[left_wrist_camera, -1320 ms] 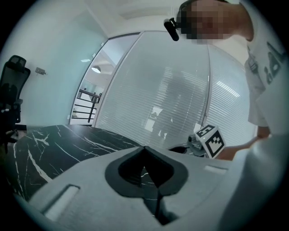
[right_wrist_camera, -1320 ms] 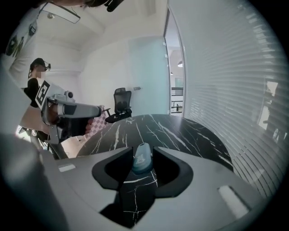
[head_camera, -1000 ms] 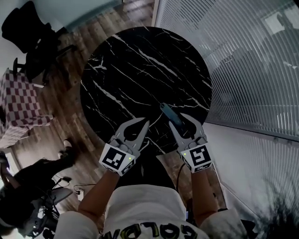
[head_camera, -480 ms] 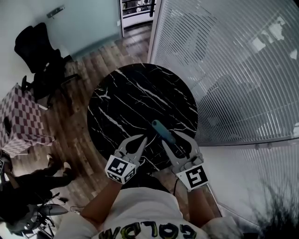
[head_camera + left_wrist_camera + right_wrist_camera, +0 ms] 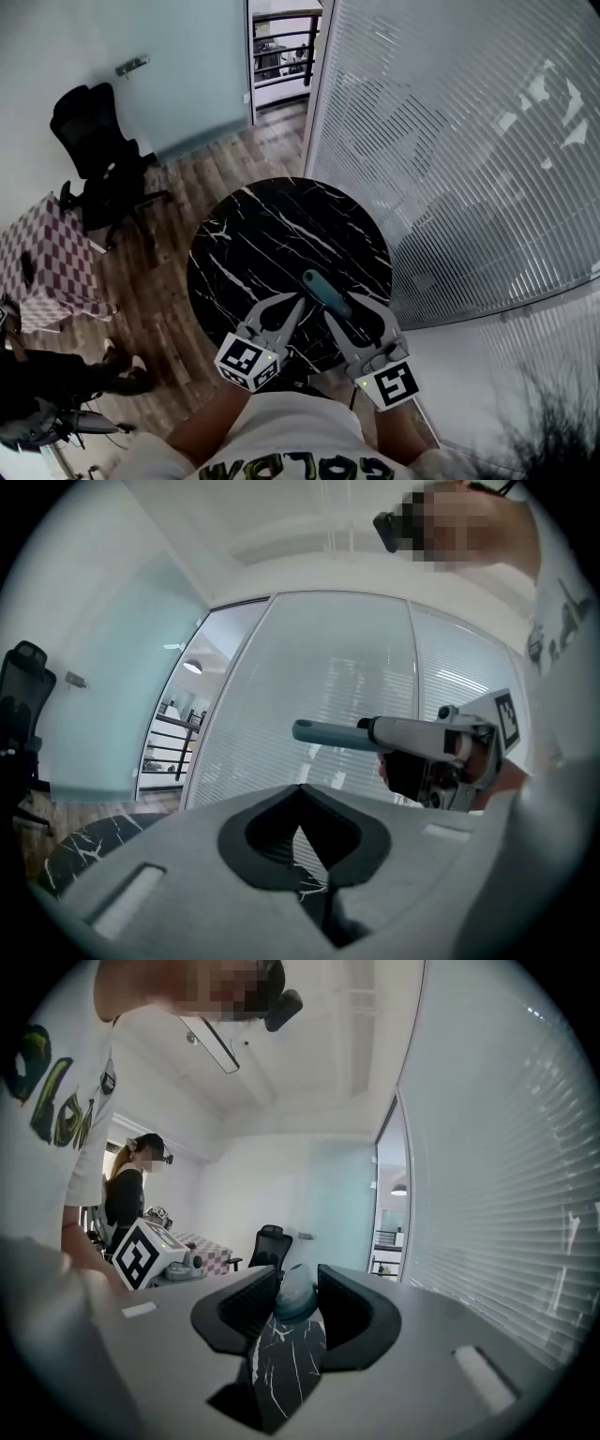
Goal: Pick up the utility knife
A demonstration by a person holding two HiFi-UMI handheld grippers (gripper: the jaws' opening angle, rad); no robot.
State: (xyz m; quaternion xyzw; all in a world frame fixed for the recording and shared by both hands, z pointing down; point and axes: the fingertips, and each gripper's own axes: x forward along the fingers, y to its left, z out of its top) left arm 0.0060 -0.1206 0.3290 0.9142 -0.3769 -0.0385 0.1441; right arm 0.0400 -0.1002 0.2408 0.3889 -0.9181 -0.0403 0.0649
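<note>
The teal utility knife [image 5: 319, 286] is in the air above the round black marble table [image 5: 253, 244], with my right gripper [image 5: 352, 314] shut on its rear part. The right gripper view shows the knife's end [image 5: 292, 1296] pinched between the two dark pads. Seen from the left gripper view, the knife [image 5: 328, 733] sticks out level from the right gripper [image 5: 380, 733]. My left gripper [image 5: 296, 300] hangs beside it to the left, its tips [image 5: 300, 787] together with nothing between them.
A glass wall with blinds [image 5: 450, 141] runs along the right of the table. A black office chair [image 5: 98, 141] and a chequered table [image 5: 42, 258] stand on the wood floor at left. Another person [image 5: 127, 1194] stands beyond the left gripper.
Both grippers have risen, the right one carrying the knife. The table now looks smaller and farther below, and more of the room shows.
</note>
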